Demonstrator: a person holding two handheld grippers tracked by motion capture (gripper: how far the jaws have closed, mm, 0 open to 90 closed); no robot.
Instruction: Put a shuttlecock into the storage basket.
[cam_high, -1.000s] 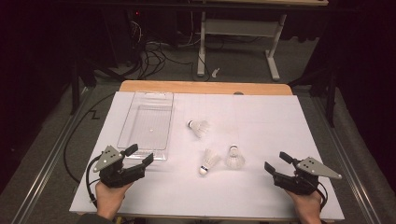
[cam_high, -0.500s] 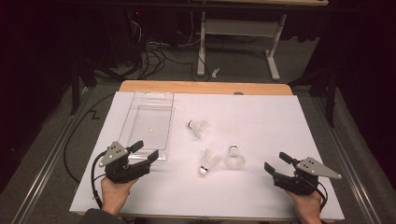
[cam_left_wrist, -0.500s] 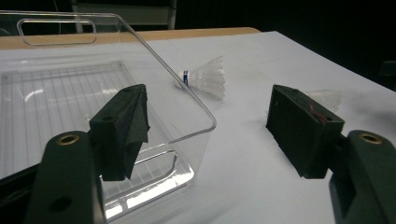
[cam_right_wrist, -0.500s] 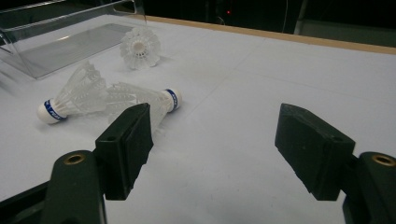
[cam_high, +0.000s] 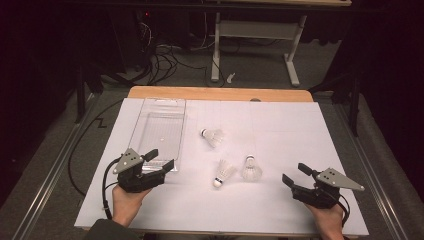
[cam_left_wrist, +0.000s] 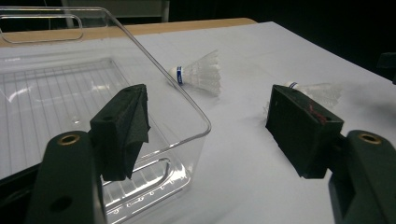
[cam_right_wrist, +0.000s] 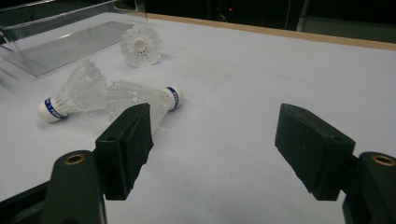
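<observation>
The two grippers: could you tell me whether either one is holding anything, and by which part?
Nothing is held: the left gripper and right gripper are open, empty.

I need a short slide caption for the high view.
Two open grippers, left and right, flank three shuttlecocks beside a clear tray.

Left gripper (cam_high: 161, 159) low at near left, jaws spread wide, nothing between them, held in left hand (cam_high: 127, 199). Right gripper (cam_high: 295, 175) low at near right, jaws also wide apart and empty, gripped by right hand (cam_high: 327, 220)
</observation>
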